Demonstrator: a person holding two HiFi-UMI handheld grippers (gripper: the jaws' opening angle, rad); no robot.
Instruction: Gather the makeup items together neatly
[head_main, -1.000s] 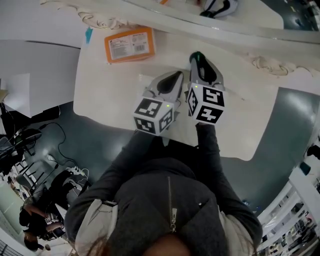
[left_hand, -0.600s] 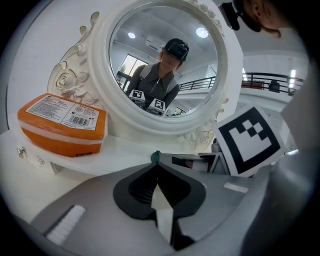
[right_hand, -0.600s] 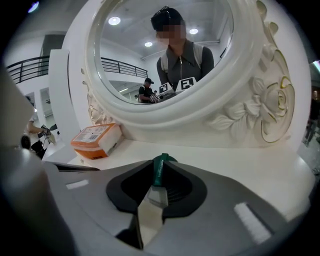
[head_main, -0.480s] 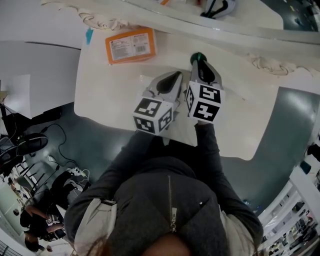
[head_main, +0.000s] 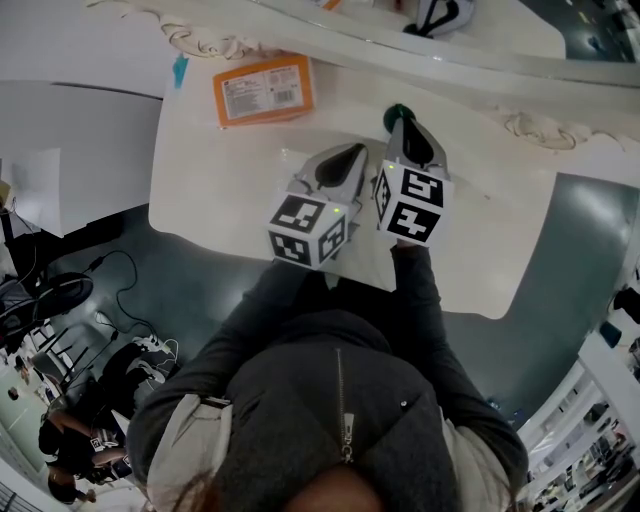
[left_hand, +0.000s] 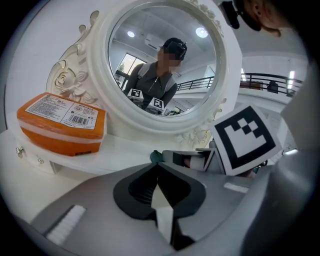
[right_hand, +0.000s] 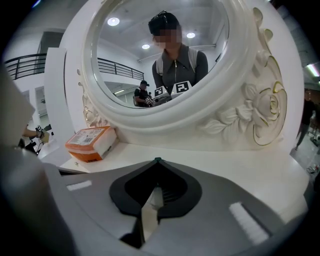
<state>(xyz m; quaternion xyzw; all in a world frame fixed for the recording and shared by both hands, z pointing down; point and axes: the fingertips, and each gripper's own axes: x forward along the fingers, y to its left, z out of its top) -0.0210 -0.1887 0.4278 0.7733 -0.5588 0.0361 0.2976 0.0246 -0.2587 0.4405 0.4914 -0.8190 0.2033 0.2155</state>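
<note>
1 orange box (head_main: 263, 89) lies at 11 o'clock on the white tabletop (head_main: 220, 180). Left tongs (left_hand: 156, 167) closed, empty; right tongs (right_hand: 156, 162) have just been closing onto a green item (head_main: 396, 111).

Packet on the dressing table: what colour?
The packet is orange with a white label; clearest in the left gripper view.

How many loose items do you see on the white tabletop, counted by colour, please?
Orange: 1, the box
Green: 1, the small round item, mostly hidden
Total: 2
</note>
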